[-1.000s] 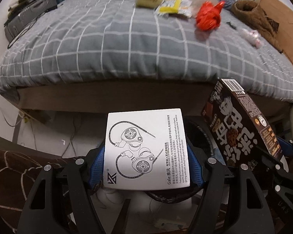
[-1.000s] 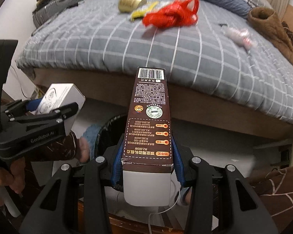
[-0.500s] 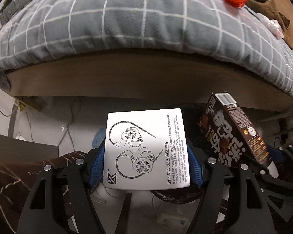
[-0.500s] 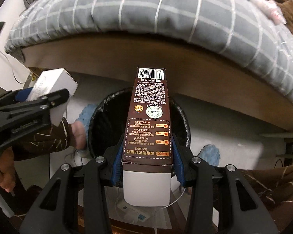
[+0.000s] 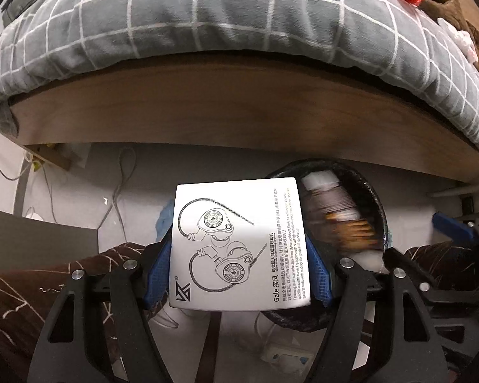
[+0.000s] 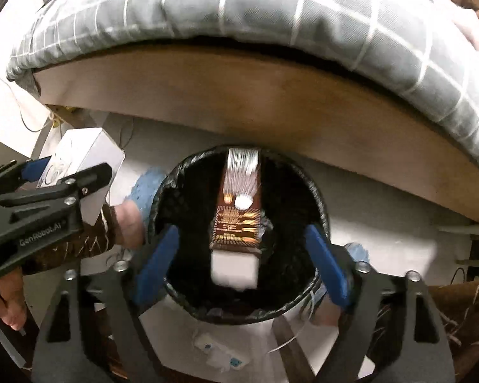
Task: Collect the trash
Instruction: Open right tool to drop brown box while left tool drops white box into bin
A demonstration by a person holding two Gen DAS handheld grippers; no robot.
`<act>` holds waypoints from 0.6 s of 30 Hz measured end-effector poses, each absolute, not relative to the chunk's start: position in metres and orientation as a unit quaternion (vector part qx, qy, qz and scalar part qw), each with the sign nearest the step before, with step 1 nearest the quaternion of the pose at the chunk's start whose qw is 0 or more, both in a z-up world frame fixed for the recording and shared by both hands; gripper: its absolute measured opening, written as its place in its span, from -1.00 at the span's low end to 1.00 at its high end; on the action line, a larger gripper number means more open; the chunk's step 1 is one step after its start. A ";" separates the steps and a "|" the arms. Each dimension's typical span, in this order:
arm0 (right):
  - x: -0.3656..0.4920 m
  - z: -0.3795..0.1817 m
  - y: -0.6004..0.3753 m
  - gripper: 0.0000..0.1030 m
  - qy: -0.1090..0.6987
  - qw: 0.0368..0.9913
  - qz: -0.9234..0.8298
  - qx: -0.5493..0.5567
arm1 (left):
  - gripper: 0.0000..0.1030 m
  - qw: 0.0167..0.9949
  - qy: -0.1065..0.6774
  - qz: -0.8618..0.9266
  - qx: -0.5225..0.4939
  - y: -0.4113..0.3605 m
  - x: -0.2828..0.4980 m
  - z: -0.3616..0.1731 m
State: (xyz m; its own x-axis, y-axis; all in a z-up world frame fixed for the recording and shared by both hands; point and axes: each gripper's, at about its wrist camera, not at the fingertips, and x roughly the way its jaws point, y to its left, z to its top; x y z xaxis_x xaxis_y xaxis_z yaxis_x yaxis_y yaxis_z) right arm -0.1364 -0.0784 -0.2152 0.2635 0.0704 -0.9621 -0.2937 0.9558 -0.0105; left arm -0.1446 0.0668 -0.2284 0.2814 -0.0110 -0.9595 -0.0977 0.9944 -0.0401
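Our right gripper jaws are opening, the brown carton drops into the bin, while our left gripper holds the white box.

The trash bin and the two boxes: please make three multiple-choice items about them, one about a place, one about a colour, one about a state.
1. Where is the brown box?
A. On the bed
B. Within the mouth of the black trash bin
C. On the floor beside the bin

2. What colour are the pads of the right gripper?
A. Blue
B. Red
C. Yellow

3. What is the state of the white earphone box?
A. Lying in the bin
B. Lying on the quilt
C. Clamped in the left gripper

Answers:
1 B: in the right wrist view the blurred box sits inside the bin's rim, free of the opening jaws.
2 A: both pads show blue.
3 C: the pads press on both of its sides.
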 end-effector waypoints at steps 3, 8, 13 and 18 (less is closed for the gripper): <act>-0.133 -0.207 -0.098 0.79 0.587 0.801 0.088 -0.083 | 0.34 0.801 0.596 0.024 -0.048 0.065 -0.143 -0.228; -0.130 -0.199 -0.129 0.85 0.575 0.814 0.044 -0.067 | 0.34 0.800 0.598 0.005 -0.051 0.047 -0.137 -0.231; -0.129 -0.194 -0.157 0.85 0.568 0.821 0.012 -0.058 | 0.34 0.800 0.599 -0.014 -0.046 0.023 -0.129 -0.232; -0.130 -0.197 -0.176 0.85 0.573 0.818 -0.007 -0.053 | 0.34 0.794 0.606 -0.035 -0.034 -0.003 -0.127 -0.236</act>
State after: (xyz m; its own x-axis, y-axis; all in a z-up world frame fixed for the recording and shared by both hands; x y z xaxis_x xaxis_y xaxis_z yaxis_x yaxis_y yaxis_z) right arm -0.1296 -0.1758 -0.1972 0.3432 -0.0712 -0.9366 -0.0498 0.9943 -0.0938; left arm -0.1274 -0.0034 -0.2355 0.2631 -0.0963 -0.9600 0.0140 0.9953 -0.0960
